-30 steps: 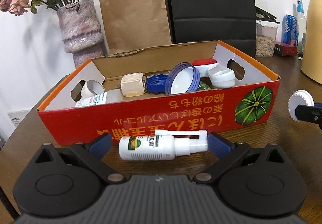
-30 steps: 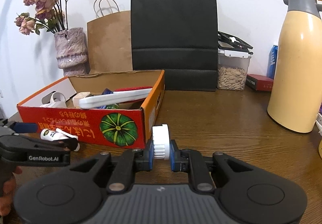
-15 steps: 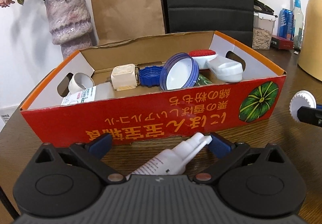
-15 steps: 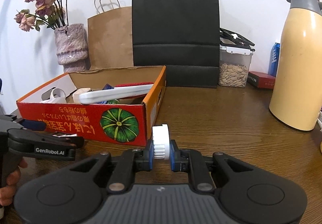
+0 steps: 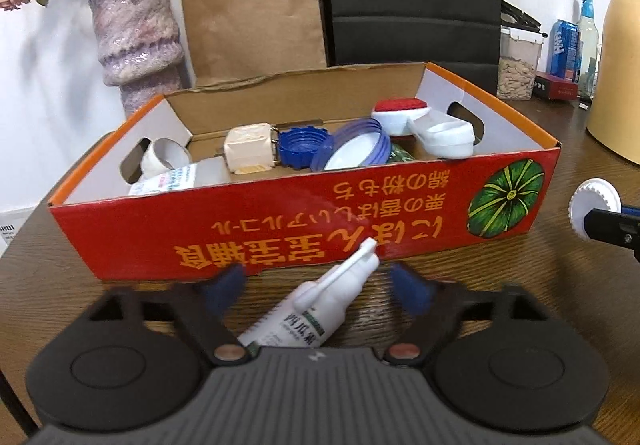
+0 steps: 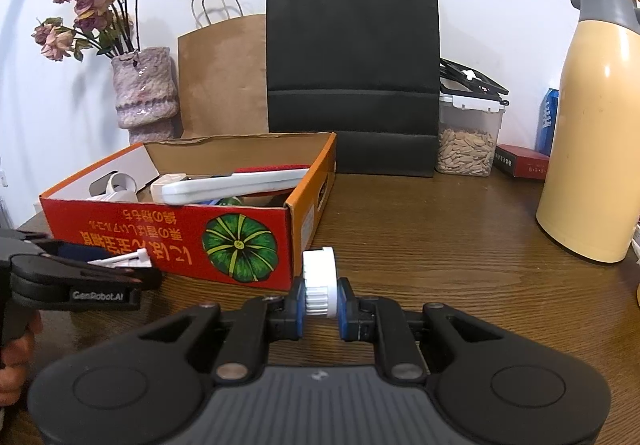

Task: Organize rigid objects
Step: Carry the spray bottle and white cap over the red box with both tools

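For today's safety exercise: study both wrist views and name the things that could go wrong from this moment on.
1. The left gripper is closing around the white plastic spray bottle, which lies slanted between its blue pads, touching neither. The pads may catch its thin nozzle and let it slip or spin.
2. The bottle lies close to the red cardboard box; lifting may knock the nozzle against its front wall.
3. The right gripper pinches the white ridged cap by its flat faces; it could pop out.
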The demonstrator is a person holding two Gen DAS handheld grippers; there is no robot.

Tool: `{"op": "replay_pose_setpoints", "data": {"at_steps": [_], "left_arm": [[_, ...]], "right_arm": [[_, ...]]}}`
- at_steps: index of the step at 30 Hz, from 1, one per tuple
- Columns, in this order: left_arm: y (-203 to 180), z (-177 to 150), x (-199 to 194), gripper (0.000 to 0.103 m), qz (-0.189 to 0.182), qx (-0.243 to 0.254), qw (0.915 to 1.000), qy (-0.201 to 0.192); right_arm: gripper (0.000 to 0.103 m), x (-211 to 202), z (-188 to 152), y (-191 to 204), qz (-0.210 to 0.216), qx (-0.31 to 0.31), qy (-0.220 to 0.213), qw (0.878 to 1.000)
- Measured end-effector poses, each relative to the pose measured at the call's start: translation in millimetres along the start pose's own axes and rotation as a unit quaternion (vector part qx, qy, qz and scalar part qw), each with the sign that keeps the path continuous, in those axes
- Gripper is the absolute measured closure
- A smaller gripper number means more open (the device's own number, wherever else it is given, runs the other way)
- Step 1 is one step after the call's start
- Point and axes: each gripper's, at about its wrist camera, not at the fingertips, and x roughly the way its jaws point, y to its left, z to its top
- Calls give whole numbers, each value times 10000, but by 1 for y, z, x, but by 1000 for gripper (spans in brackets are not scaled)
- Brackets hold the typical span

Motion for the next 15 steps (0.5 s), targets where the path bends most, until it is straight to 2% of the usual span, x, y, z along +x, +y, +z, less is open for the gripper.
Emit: {"op": "replay_pose_setpoints", "data": {"at_steps": [2,5,11,15], "left_arm": [[4,-1,-10,0,-54,3,9999,-151],[6,-3,-19,0,-95,115,9995,-278],[5,-4,-10,0,16,147,9999,-85],[11,-3,-10,0,91,-68,9999,-101]], "right_arm": [[88,-1,0,0,3,5,-4,10000],[88,-1,0,-1,22,29,0,10000],[88,0,0,-1,56,41,21,10000],[88,1,0,-1,97,33,45,9999]]}}
